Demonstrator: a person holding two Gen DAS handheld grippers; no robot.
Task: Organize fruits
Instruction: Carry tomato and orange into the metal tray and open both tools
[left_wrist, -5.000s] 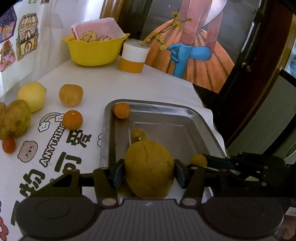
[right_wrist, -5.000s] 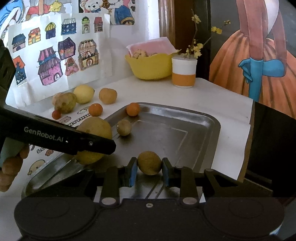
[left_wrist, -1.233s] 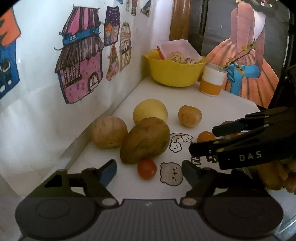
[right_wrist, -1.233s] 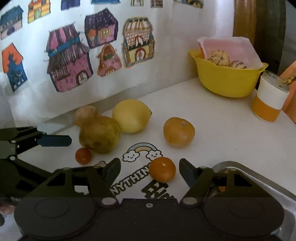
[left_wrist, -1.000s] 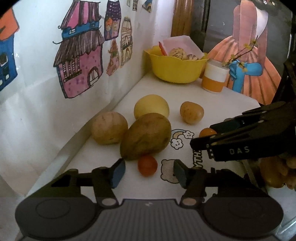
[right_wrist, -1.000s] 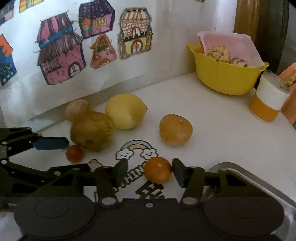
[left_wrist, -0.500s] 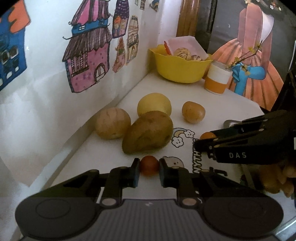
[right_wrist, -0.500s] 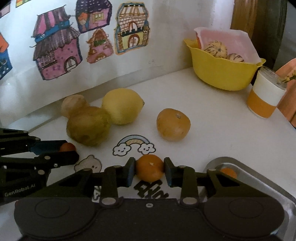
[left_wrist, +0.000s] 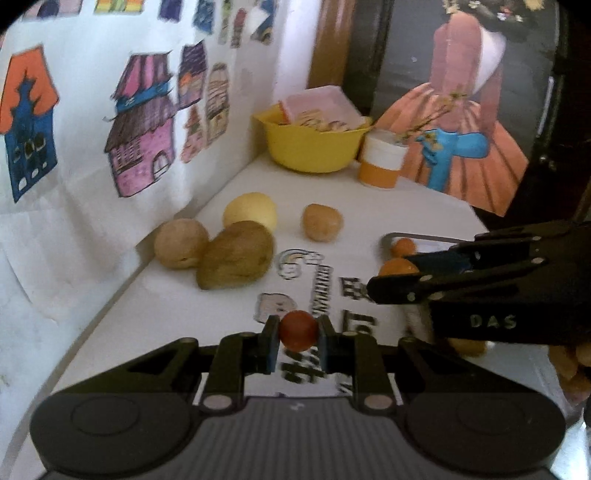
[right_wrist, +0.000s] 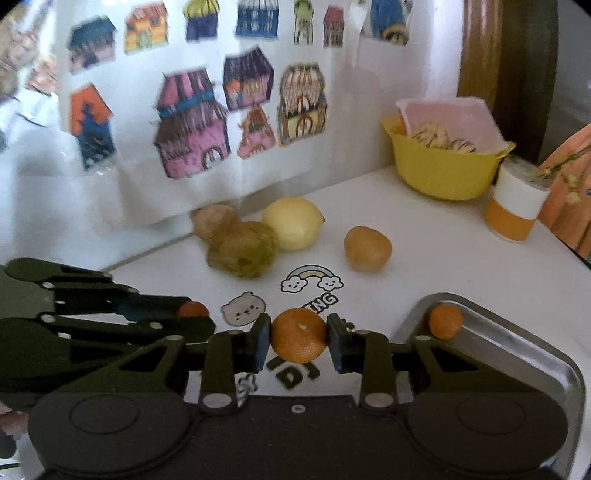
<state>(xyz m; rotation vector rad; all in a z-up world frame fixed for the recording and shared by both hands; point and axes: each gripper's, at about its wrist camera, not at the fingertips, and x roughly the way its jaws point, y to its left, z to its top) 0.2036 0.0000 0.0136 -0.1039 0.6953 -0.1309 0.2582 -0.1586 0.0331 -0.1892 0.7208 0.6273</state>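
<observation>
Step in hand, by judgement: carrying two picked fruits to the tray (right_wrist: 561, 365). Left gripper (left_wrist: 297, 341) closed on the tomato (left_wrist: 298, 329), right gripper (right_wrist: 298, 341) closed on the orange (right_wrist: 299, 334), both apparently lifted just off the bench (right_wrist: 424, 236), left of the tray; one small orange (right_wrist: 445, 321) already inside the tray's near-left corner. Next: move both right over the tray, lower, open fingers; round fruit likely to roll, so release low.

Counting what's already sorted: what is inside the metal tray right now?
One small orange fruit sits in the near-left corner of the metal tray. The right tool covers much of the tray floor, so anything else there is hidden.
</observation>
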